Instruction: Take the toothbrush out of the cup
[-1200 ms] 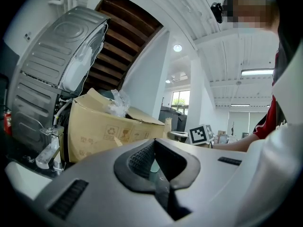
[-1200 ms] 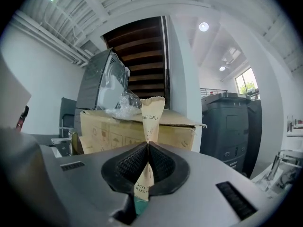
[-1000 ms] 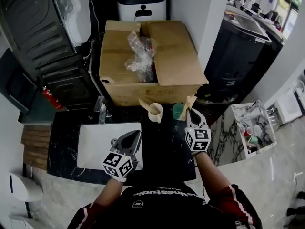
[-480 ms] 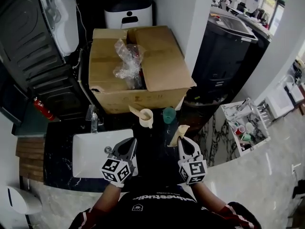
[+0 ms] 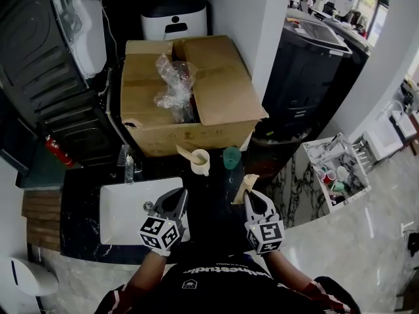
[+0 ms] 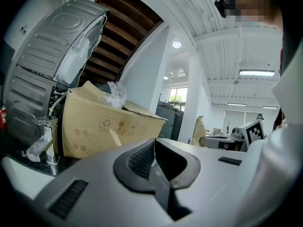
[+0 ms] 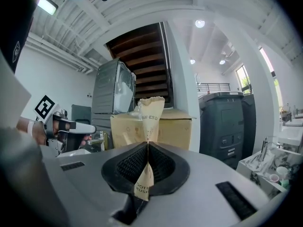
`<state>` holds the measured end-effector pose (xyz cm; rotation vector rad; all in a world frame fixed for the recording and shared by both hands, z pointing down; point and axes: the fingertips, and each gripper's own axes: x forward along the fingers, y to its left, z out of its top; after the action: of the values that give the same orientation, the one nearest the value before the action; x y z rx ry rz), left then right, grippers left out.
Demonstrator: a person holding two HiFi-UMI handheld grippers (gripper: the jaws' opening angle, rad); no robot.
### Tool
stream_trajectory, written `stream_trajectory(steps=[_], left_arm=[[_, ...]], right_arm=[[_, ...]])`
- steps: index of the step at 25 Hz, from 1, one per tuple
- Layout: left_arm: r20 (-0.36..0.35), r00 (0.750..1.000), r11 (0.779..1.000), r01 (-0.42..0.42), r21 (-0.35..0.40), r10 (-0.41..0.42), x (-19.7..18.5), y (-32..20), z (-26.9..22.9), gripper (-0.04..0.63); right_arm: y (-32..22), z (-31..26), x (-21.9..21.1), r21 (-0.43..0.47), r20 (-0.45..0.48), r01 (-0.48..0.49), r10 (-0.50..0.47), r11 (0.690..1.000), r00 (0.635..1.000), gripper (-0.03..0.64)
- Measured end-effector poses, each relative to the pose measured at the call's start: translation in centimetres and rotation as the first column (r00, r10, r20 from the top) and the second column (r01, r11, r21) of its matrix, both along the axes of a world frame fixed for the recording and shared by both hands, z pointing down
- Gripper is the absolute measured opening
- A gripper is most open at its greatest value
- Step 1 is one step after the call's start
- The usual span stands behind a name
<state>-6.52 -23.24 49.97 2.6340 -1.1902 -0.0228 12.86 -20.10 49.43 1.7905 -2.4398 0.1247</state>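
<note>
The right tool [image 5: 250, 195] is clenched on the toothbrush [image 5: 245, 186], which is in a tan paper sleeve. In the right gripper view the sleeve [image 7: 150, 111] is pinched flat between the ribbed pads of that tool [image 7: 147, 146]. Most of it stands up past the tips and a short printed end hangs down behind them. The toothbrush is out of the cup and held above the dark desk [image 5: 216, 205].

Ahead of this tool and slightly to its left, apart from the sleeve, is a green cup [image 5: 232, 157]. A cream cup [image 5: 200, 161] sits just left of that, with something tan leaning out of it. Behind both cups is an open cardboard box [image 5: 196, 103] with crumpled clear plastic [image 5: 173, 77] in it.

The left tool [image 5: 181, 193] is level with the right one and well to its left. It is clenched on nothing, and in its own view the pads of this tool [image 6: 154, 144] meet edge to edge. It sits over the near right corner of a white sink [image 5: 127, 208], and the faucet [image 5: 126, 163] is ahead on its left.
</note>
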Motion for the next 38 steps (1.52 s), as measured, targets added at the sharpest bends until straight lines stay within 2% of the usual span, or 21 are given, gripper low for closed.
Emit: stream_trajectory(steps=[7, 10, 12, 17, 23, 28, 33, 38], left_arm=[[-0.030, 0.998, 0.998, -0.050, 0.024, 0.051, 0.5, 0.4, -0.5, 0.025], [-0.051, 0.996, 0.997, -0.080, 0.003, 0.080, 0.8, 0.5, -0.3, 0.128], [-0.059, 0.994, 0.996, -0.088, -0.009, 0.087, 0.9, 0.4, 0.0, 0.161], [-0.033, 0.999, 0.999, -0.038, -0.021, 0.037, 0.0, -1.2, 1.2, 0.161], [0.013, 1.000, 0.997, -0.001, -0.074, 0.002, -0.2, -5.4, 4.5, 0.161], [0.013, 1.000, 0.989, 0.009, -0.148, -0.007, 0.2, -9.8, 7.5, 0.161], [-0.041, 0.997, 0.972, 0.052, -0.229, -0.063, 1.0, -13.8, 9.2, 0.175], [-0.040, 0.995, 0.964, 0.076, -0.256, -0.089, 2.1, -16.7, 10.2, 0.190]], right_arm=[[-0.3, 0.5, -0.2, -0.022, 0.022, 0.006, -0.006, 1.000, 1.000, 0.041], [-0.2, 0.4, -0.5, -0.017, 0.021, 0.014, -0.013, 1.000, 1.000, 0.041], [-0.2, 0.3, -0.5, -0.015, 0.022, 0.015, -0.015, 1.000, 1.000, 0.041], [-0.2, 0.5, -0.2, -0.017, 0.032, 0.009, -0.009, 1.000, 0.999, 0.041], [-0.5, 0.7, 0.2, -0.028, 0.042, 0.002, -0.001, 1.000, 0.999, 0.041], [-0.7, 0.9, 0.4, -0.042, 0.045, 0.002, 0.000, 0.999, 0.999, 0.041], [-0.9, 1.2, 0.8, -0.051, 0.035, -0.006, 0.007, 0.999, 0.999, 0.041], [-1.2, 1.6, 1.6, -0.063, 0.036, -0.019, 0.021, 0.998, 0.999, 0.041]])
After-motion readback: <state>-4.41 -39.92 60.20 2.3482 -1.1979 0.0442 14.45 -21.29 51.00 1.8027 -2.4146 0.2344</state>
